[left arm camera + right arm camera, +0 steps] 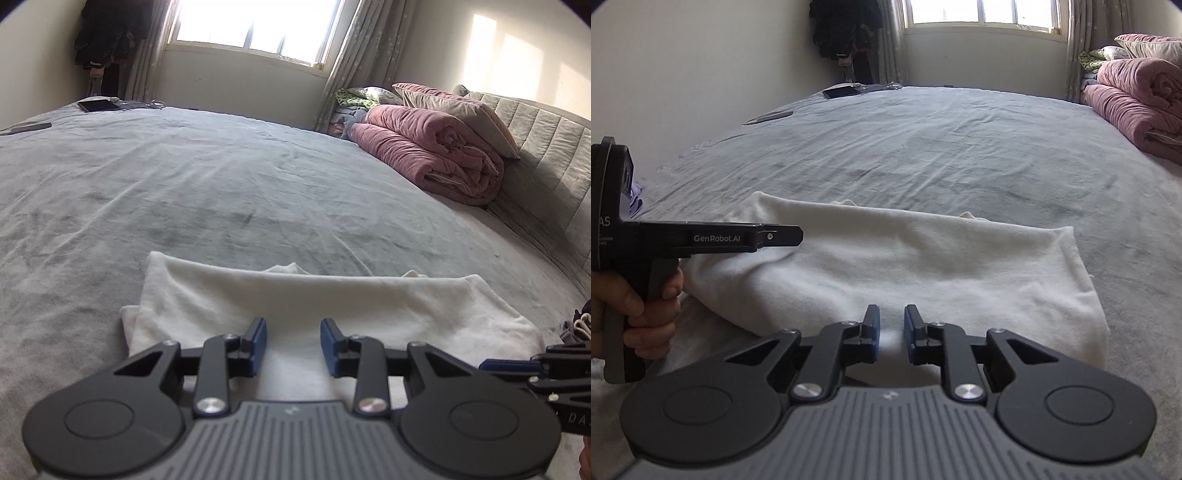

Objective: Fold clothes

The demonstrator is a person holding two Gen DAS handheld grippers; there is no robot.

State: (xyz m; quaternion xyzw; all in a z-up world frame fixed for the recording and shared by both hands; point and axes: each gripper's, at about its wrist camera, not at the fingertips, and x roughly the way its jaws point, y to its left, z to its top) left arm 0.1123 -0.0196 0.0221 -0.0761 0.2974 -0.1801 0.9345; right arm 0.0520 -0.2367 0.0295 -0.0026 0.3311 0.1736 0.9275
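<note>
- Your left gripper [293,345] hangs over the near edge of the white garment [332,306], jaws partly open, with only bare white cloth showing in the gap and nothing pinched between the blue pads [258,343].
- Your right gripper [891,334] sits over the same garment's near edge, further right; its jaws stand narrowly apart, narrower than the left's, and nothing is caught between them.
- No earlier picture is on hand, so only the present stance of both jaws can be told.
- The white garment lies folded into a wide band across the near part of the grey bed cover [221,192], its far edge a soft rolled fold, with small corners of cloth peeking out beyond it.
- In the right wrist view your left hand [639,306] grips the left gripper's handle at the left edge, beside the garment's left end.
- A rolled pink quilt [436,158] and a pillow [458,110] rest at the far right by the headboard [546,155].
- A dark tablet [99,105] lies at the far left of the bed, below the window [255,26].
</note>
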